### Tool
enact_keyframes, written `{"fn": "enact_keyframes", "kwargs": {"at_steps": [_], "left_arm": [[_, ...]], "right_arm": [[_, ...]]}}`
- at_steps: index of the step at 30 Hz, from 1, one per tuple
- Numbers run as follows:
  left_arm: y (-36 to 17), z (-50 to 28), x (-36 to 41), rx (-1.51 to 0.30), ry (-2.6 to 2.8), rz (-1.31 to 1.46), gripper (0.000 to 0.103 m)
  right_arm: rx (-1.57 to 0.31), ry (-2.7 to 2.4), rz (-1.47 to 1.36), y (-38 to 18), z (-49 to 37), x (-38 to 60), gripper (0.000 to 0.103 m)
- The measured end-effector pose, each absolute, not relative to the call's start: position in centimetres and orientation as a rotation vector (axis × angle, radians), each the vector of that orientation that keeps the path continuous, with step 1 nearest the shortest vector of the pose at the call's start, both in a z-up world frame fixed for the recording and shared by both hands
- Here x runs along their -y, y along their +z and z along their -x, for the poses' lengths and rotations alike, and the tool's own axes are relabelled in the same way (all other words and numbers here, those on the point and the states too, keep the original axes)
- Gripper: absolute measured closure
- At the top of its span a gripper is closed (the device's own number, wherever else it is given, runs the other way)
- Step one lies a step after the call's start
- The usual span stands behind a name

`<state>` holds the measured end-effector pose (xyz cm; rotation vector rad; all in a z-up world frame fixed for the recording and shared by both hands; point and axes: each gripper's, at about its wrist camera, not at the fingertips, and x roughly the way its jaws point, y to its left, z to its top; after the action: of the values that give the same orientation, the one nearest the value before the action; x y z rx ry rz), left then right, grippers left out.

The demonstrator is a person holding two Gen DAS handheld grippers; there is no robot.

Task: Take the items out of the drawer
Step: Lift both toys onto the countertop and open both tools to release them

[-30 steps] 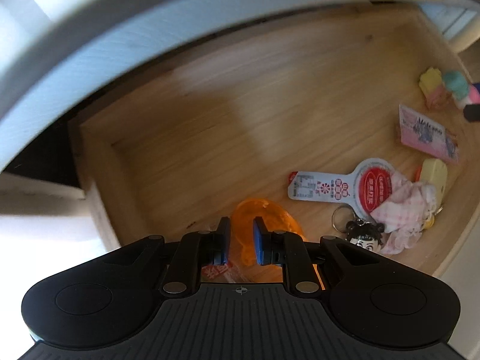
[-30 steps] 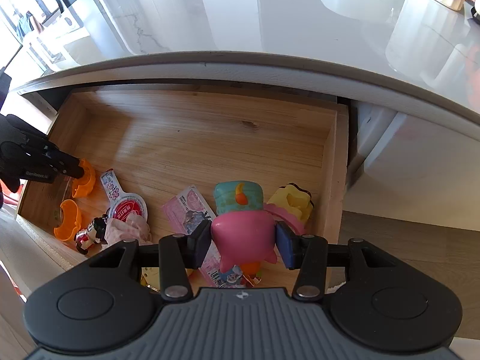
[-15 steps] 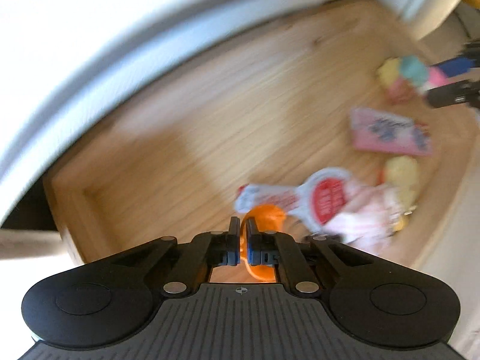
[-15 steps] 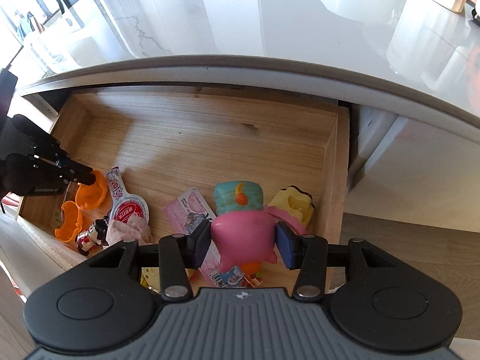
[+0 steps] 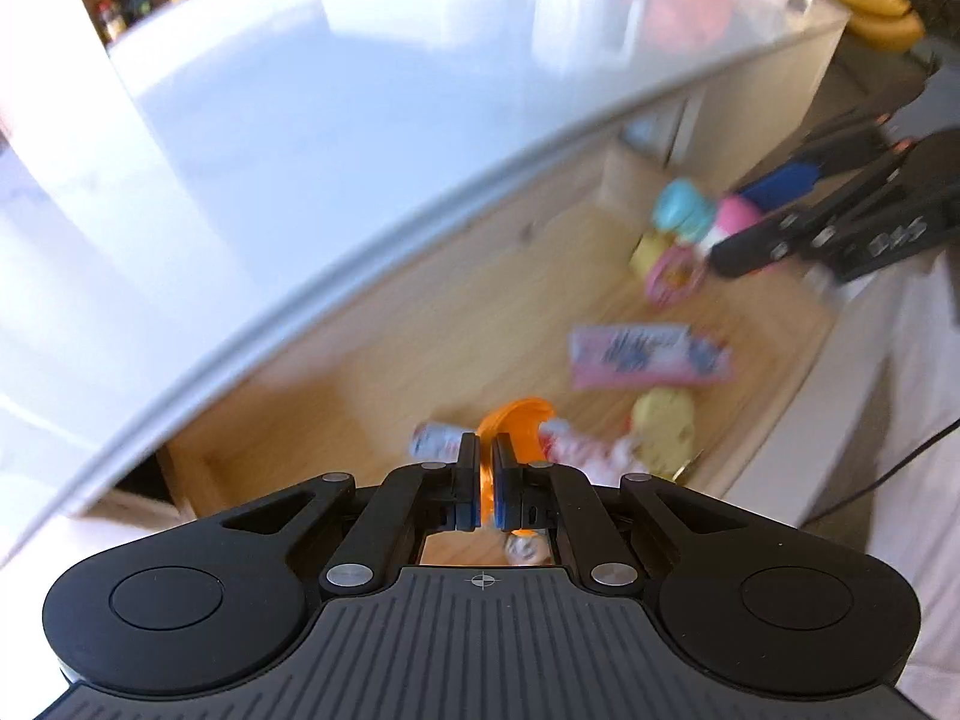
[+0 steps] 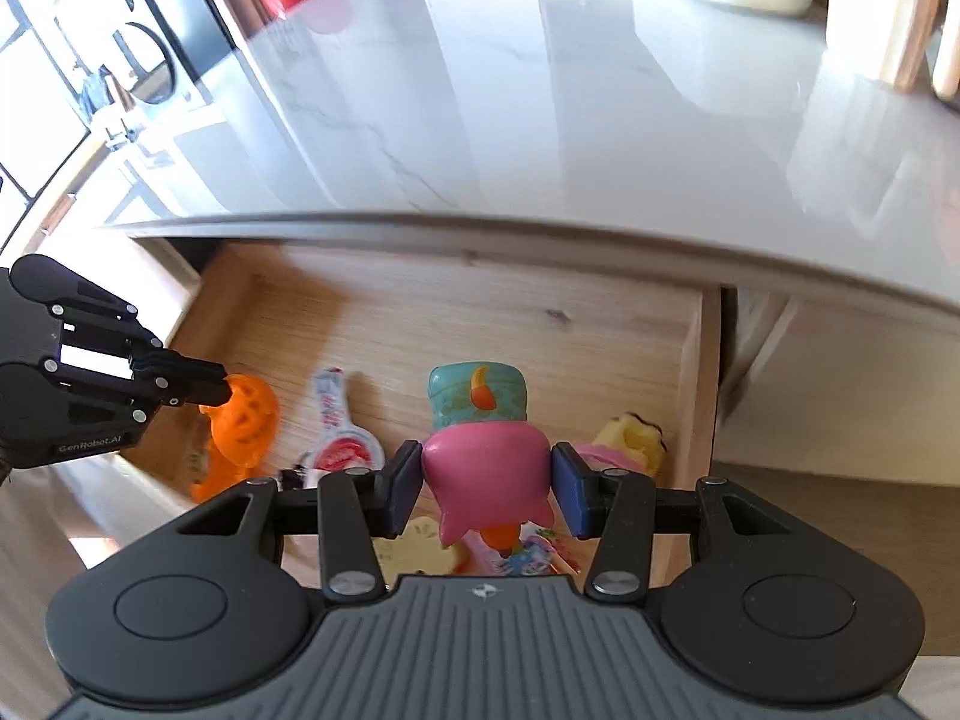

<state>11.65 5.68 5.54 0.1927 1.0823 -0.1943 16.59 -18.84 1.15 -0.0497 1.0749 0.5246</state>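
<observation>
The wooden drawer (image 6: pixel 480 312) stands pulled out under a white countertop. My left gripper (image 5: pixel 486 471) is shut on a thin orange plastic shell (image 5: pixel 519 420) and holds it above the drawer's left end. The right wrist view shows that gripper (image 6: pixel 210 387) from the side, with the orange shell (image 6: pixel 246 414) at its tips. My right gripper (image 6: pixel 485 483) is shut on a pink toy figure with a teal hat (image 6: pixel 480 408), held over the drawer's right part. The left wrist view shows the right gripper (image 5: pixel 780 228) and the toy (image 5: pixel 690 216), blurred.
Lying in the drawer are a second orange piece (image 6: pixel 213 480), a red-and-white paddle tag (image 6: pixel 336 426), a yellow toy with a pink ring (image 6: pixel 630 438), a pink card (image 5: pixel 648 354) and a yellow item (image 5: pixel 660 420). The glossy countertop (image 6: pixel 540 120) overhangs the drawer's back.
My left gripper closed on the orange shell and lifted it off the drawer floor, tilting up. My right gripper rose a little with the pink toy.
</observation>
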Motion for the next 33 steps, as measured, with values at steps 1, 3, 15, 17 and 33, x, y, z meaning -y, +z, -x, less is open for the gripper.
{"fn": "enact_keyframes", "kwargs": {"at_steps": [1,3,15,17,33], "left_arm": [[6.9,-11.6,-5.6,-1.046,-0.196,-0.185,0.098],[10.1,-12.0,-5.9,-0.964,-0.207,-0.149,0.098],[9.9,-25.8,-12.5,-0.746,-0.027,0.140,0.098],[8.1,-26.5,-12.9,-0.734,-0.009,0.157,0.098],[8.0,-16.1,-11.3,-0.781,-0.136,0.073,0.090]], "right_arm": [[-1.057,0.532,0.057,1.9,-16.5,18.7,0.057],[-1.006,0.547,0.074,3.9,-16.6,18.4,0.057],[-0.810,0.406,0.142,9.3,-31.3,12.8,0.057],[-0.831,0.384,0.154,7.8,-33.3,12.2,0.057],[-0.816,0.476,0.102,9.7,-28.2,15.6,0.037]]}}
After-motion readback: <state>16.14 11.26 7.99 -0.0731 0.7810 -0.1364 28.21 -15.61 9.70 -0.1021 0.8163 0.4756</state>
